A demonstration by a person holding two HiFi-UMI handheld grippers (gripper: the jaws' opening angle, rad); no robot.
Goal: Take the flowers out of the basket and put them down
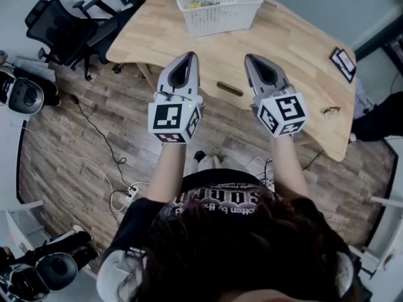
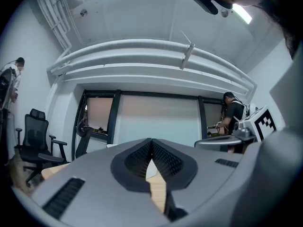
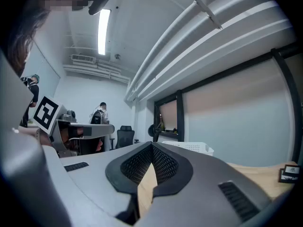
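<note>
A white slatted basket stands at the far side of the wooden table; yellow and green flowers show inside it near its left wall. Both grippers are held level over the table's near edge, side by side and well short of the basket. My left gripper is shut, its ribbed pads meeting at the tips with nothing between them. The right gripper is also shut and holds nothing. The basket's rim shows just past the right gripper's jaws.
A small black framed card and a pair of glasses lie at the table's right end. A dark flat piece sits on the near edge. A black office chair stands left of the table; cables and a power strip lie on the floor.
</note>
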